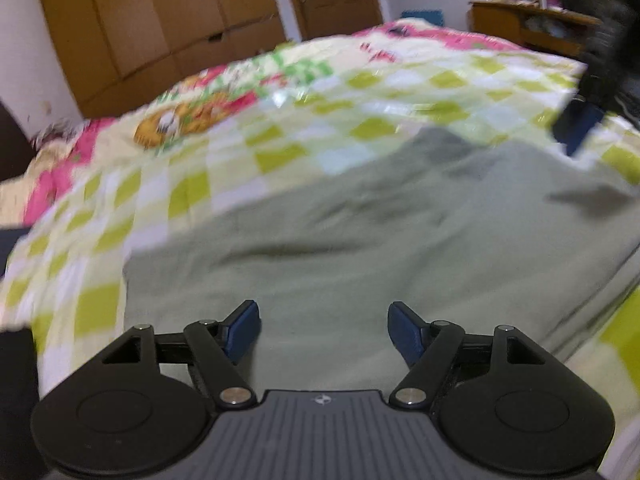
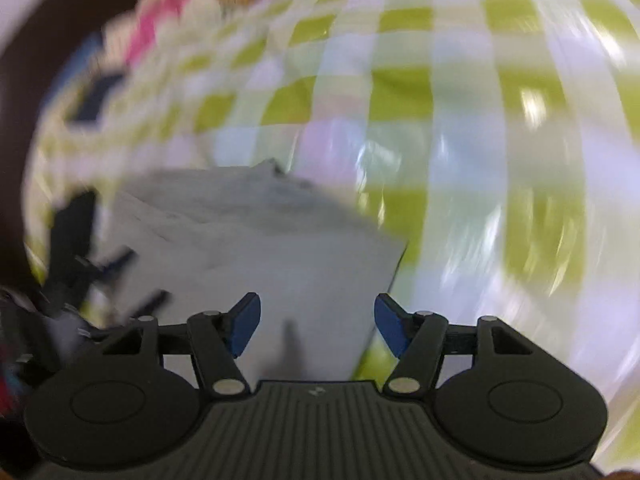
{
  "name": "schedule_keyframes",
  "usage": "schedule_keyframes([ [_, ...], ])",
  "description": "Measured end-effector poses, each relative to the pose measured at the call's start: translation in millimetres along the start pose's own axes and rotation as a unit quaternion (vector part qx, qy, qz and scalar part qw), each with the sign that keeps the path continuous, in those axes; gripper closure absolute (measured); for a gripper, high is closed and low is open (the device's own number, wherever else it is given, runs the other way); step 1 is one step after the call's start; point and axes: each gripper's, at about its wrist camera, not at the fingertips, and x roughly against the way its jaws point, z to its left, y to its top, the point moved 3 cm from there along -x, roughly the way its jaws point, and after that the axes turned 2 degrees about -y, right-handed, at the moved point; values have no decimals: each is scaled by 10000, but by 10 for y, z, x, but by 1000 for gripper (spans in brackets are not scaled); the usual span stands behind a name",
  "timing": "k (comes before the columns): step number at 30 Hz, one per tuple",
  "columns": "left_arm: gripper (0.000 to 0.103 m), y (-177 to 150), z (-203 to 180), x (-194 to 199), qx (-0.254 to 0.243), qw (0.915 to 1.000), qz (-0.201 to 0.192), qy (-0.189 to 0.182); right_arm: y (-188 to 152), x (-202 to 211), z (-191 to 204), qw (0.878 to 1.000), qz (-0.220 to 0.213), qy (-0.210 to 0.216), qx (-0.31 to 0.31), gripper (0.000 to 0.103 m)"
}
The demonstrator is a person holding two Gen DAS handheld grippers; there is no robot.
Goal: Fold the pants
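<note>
Gray pants lay flat on the checked bed

The pants (image 1: 360, 248) looked soft and floppy, best pinched at an edge or corner. The left gripper (image 1: 324, 334) and right gripper (image 2: 318, 326) hung over them, jaws wide apart, holding nothing

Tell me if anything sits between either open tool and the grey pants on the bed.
Nothing visible does. The left tool is open directly over the grey pants, with only cloth between its pads. The right tool is also open above the pants, near their edge by the checkered bedspread. Both views are motion-blurred.
</note>
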Motion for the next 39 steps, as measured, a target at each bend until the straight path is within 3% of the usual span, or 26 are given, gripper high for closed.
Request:
schedule_keyframes([
  [3,19,-54,-4,78,-34,9999,26,130,-500,-139,-219,9960,-247,123,-851,37],
  [7,19,-27,-16,201,-170,9992,23,352,-641,-146,-339,9810,-763,807,-1591,37],
  [9,19,4,-17,287,-190,9991,-74,374,-612,-140,-291,9808,-898,974,-1434,37],
  [12,19,12,-1,305,-160,9990,-132,406,-601,-170,-355,9844,-700,808,-1400,37],
  [17,19,-74,-6,161,-8,9996,217,203,-803,-297,-428,9619,-851,1645,-2013,37],
  [26,19,120,-209,199,-240,9994,-16,248,-885,-392,-444,9511,-1460,1759,-2079,41],
  [27,19,135,-242,190,-240,9994,-4,244,-889,-391,-445,9512,-1505,1746,-2051,43],
  [29,19,156,-302,188,-232,9995,17,210,-901,-393,-431,9522,-1585,1636,-2036,69],
  [31,19,165,-376,195,-291,9994,36,202,-933,-401,-423,9540,-1610,1515,-2025,88],
  [39,19,182,-627,167,-421,9986,290,165,-1022,-323,-536,9347,-1977,1763,-2369,98],
])
